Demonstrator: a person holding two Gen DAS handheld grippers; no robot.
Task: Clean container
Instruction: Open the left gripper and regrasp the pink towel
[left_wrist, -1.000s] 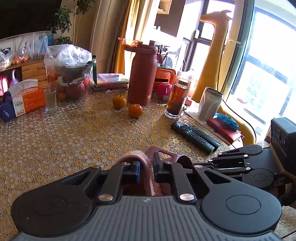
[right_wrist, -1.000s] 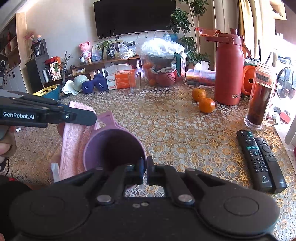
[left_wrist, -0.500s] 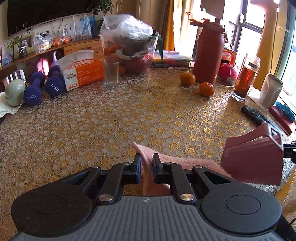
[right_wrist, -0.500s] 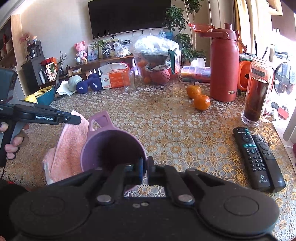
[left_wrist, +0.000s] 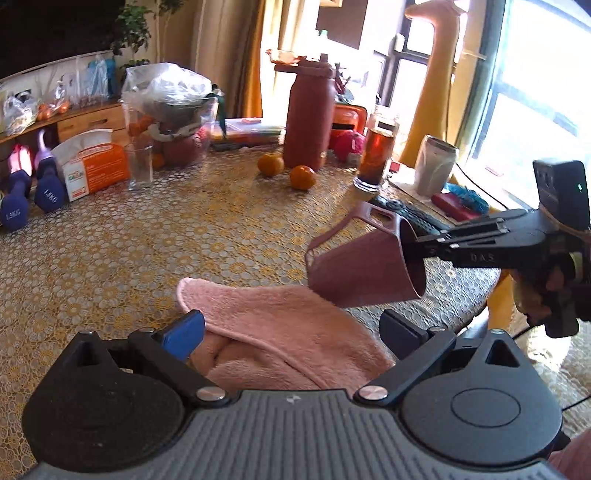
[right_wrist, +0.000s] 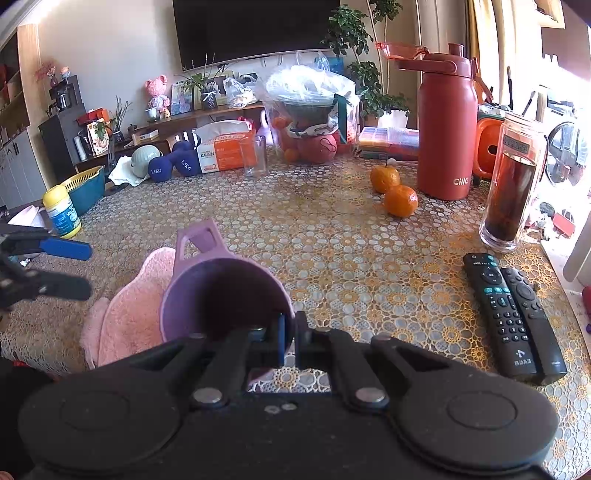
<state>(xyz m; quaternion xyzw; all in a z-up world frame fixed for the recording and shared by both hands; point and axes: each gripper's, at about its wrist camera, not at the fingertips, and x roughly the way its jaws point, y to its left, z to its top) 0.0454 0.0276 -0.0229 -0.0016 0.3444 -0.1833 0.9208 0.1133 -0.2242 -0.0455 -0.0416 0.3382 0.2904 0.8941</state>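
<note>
Fingers (left_wrist: 184, 334) of left gripper (left_wrist: 291, 328) spread wide, astride cloth (left_wrist: 280, 332) on table (left_wrist: 147, 258).
Right gripper (right_wrist: 290, 341) clamped on cup (right_wrist: 221, 295) rim, cup held tipped just right of cloth, mouth facing right gripper, handle toward table centre; left nearer cloth.

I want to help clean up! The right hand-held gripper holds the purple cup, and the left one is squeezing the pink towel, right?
Not quite. The left hand-held gripper is open over the pink towel, as the left wrist view shows. The right hand-held gripper does hold the purple cup.
</note>
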